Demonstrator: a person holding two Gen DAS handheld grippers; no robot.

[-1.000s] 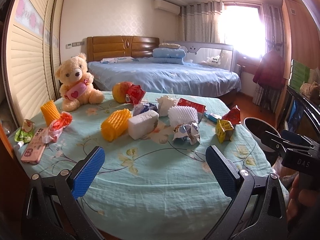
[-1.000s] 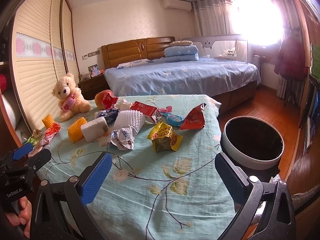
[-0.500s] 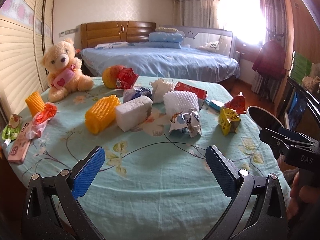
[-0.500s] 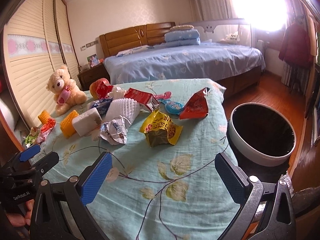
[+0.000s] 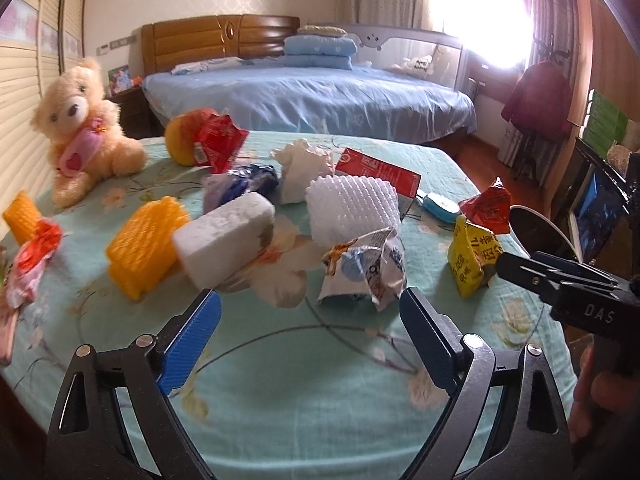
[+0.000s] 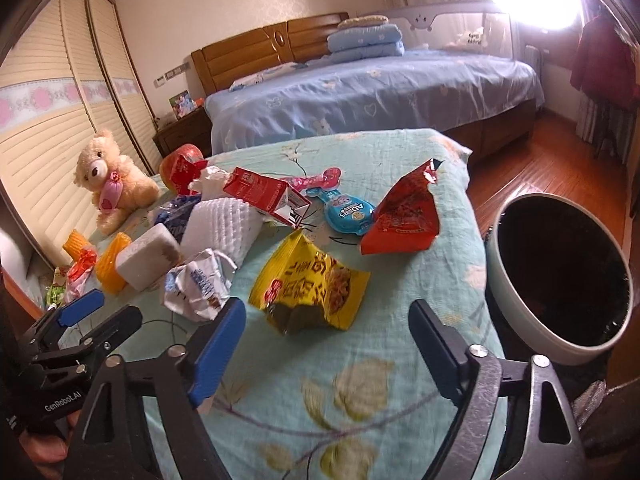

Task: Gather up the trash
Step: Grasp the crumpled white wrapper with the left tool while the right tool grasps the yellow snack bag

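Hovering low over the tabletop point(image 5: 320, 412), the left gripper point(image 5: 310, 322) has its blue fingers point(image 5: 192, 340) spread wide apart, holding nothing. Just ahead of it lies a crumpled white wrapper point(image 5: 362, 270), and to that wrapper's left a white sponge point(image 5: 226, 240) sits beside a yellow foam net point(image 5: 146, 246). Behind the wrapper stands a white foam net point(image 5: 354, 208), with a red carton point(image 5: 378, 170) at its back.

The right gripper point(image 6: 328, 338) is also over the cloth, its fingers point(image 6: 218, 350) likewise apart and empty. A yellow snack bag point(image 6: 310, 286) lies flat right in front of it, between the two fingers as that camera sees it. Beyond the bag a red pouch point(image 6: 404, 216) stands tilted near the tabletop's right edge, and a blue packet point(image 6: 348, 212) rests just left of the pouch. The crumpled wrapper sits to the left of the yellow bag.

Off the right edge of the tabletop, lower down, stands the bin point(image 6: 520, 320), white-walled with a dark inside; I cannot tell whether anything lies in it. All the trash I can see is on the cloth.

At the far left a teddy bear point(image 5: 82, 132) sits upright, with an orange fruit point(image 5: 180, 140) and a red wrapper point(image 5: 216, 142) close to its right. A bed point(image 5: 320, 96) fills the room behind.
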